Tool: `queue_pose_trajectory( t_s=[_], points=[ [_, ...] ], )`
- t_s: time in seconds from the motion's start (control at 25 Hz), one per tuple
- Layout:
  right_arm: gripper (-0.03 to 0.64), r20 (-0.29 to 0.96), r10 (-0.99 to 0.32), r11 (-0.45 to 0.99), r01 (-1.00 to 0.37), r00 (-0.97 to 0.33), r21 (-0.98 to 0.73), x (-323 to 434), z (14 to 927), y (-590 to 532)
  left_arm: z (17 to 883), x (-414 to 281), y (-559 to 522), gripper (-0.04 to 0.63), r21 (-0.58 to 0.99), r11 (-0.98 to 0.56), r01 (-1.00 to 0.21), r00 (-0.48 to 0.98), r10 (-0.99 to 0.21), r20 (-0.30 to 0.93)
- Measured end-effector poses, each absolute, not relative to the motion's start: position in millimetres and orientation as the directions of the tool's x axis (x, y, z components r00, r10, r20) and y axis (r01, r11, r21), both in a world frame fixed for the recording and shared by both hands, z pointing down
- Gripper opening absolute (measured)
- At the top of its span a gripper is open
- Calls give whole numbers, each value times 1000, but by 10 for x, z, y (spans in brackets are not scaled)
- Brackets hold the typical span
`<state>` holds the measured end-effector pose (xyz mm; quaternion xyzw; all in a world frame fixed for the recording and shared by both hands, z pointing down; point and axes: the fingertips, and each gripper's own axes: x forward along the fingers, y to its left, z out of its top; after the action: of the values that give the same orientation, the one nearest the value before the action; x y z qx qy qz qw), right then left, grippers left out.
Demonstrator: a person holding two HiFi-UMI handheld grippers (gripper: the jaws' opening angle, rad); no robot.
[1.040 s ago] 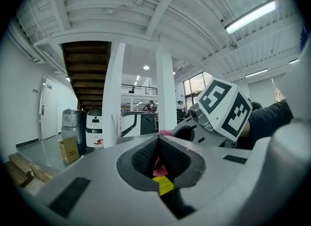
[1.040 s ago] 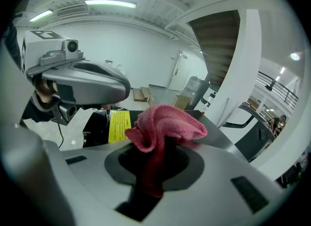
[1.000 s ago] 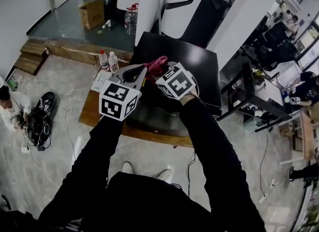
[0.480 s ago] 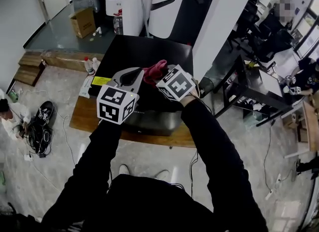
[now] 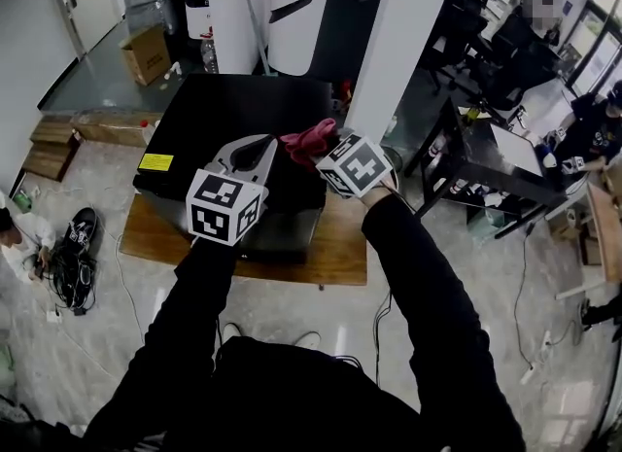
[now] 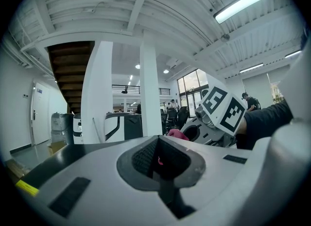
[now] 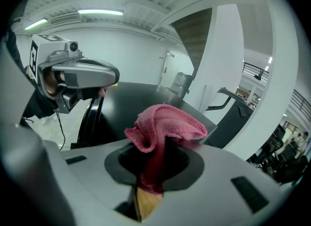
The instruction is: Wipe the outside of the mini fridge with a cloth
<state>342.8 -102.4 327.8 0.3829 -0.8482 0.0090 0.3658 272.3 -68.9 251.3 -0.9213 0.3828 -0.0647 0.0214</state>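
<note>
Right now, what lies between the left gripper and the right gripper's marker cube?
The pink cloth, clamped by the right gripper; the head view shows it.

the cloth (image 5: pixel 309 139) has moved across to the mini fridge's (image 5: pixel 224 110) right edge.

Pale stone tiles cover the floor (image 5: pixel 292 314). A white pillar (image 5: pixel 403 32) rises mid-room, with a dark desk (image 5: pixel 481 163) to its right and a cardboard box (image 5: pixel 146 53) far left. Strip lights (image 6: pixel 240 4) glow on the ribbed white ceiling (image 6: pixel 121 6); tall windows (image 6: pixel 192 81) stand beyond.
</note>
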Motion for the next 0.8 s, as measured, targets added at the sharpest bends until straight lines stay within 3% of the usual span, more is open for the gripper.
queue_pose_trajectory(
  t_s=[0.16, 0.36, 0.6, 0.8],
  points=[
    [81, 582, -671, 683, -689, -460, 243, 3764, 3206, -910, 2478, 2975, -579, 8, -100, -706, -701, 701, -708, 89],
    [84, 351, -784, 599, -773, -512, 211, 4011, 2584, -682, 2105, 3120, -395, 8, -110, -723, -682, 728, -685, -5],
    [87, 72, -889, 455, -856, -452, 243, 4126, 2257, -102, 1987, 3179, 2, 8, -69, -779, -623, 780, -613, -122],
    [87, -13, -923, 375, -903, -386, 211, 4110, 2550, 373, 2308, 3238, 523, 8, -17, -840, -542, 833, -534, -146]
  ],
)
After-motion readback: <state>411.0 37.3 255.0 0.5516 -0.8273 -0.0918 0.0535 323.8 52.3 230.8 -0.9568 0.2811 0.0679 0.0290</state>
